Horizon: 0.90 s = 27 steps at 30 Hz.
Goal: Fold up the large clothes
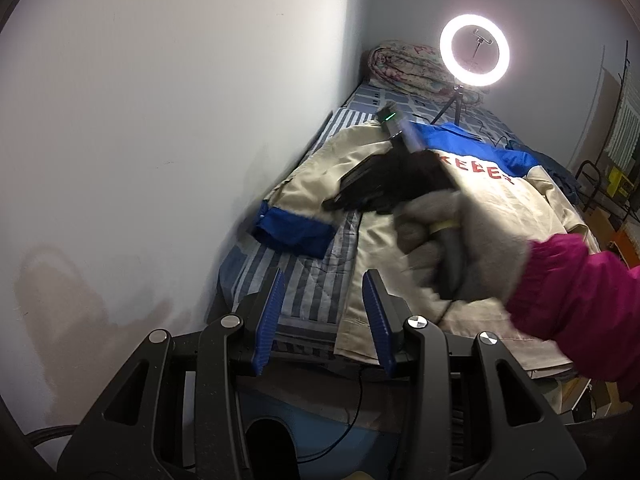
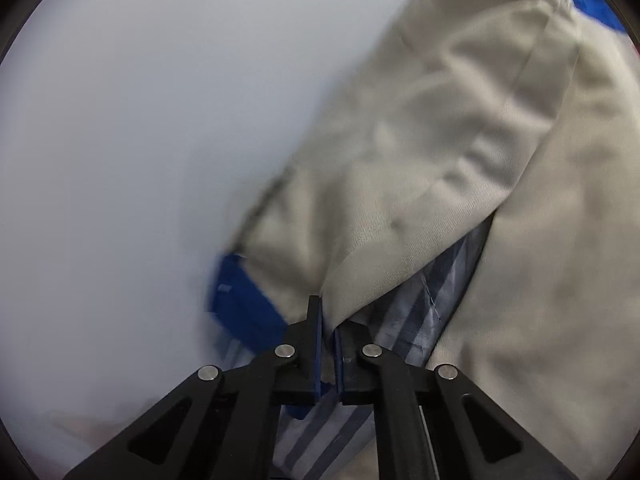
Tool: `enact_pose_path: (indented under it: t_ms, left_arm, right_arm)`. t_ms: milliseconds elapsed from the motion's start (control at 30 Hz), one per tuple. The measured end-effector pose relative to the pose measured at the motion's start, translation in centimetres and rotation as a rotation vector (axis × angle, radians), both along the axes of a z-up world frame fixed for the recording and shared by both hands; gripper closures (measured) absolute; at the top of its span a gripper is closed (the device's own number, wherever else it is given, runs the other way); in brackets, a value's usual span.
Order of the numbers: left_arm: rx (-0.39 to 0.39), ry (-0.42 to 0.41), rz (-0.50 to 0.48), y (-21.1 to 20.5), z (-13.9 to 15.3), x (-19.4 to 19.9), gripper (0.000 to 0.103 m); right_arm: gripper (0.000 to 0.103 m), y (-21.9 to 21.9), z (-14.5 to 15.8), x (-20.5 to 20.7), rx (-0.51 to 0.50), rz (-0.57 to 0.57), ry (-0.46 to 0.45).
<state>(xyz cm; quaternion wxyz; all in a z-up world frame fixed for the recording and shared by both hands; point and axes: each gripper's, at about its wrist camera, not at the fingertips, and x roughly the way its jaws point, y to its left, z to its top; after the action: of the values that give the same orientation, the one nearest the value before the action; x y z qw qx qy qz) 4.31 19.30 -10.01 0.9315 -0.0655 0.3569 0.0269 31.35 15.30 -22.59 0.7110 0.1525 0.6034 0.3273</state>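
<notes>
Right tool [image 2: 326, 336] pinching jacket sleeve [image 2: 400, 200]

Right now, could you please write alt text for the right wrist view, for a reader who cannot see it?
The right gripper is shut on a fold of a beige jacket sleeve with a blue cuff. The sleeve lies over a blue-and-white striped bedsheet beside a plain pale wall; the picture is blurred.

Dim room; ring light [image 1: 474, 51] glares at far end; motion blur in right view; fisheye edges vignetted.
</notes>
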Motion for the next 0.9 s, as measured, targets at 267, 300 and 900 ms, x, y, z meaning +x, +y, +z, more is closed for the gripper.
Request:
enact_pose_path:
  t_ms: [267, 300, 900]
  left_arm:
    - [-0.136, 0.060, -0.017, 0.0, -0.8, 2.7, 0.061]
    - [-0.163, 0.077, -0.019, -0.1, -1.0, 3.5, 0.061]
    - [-0.464, 0.319, 0.181, 2.4, -13.0, 17.5, 0.055]
  right_arm:
    - [0.102, -7.3, 3.8, -2.5, -0.009, 0.052, -0.083]
    - [0.102, -7.8, 3.2, -2.5, -0.024, 0.049, -0.073]
    - [0.100, -9.7, -1.1, -3.3, -0.042, 0.045, -0.030]
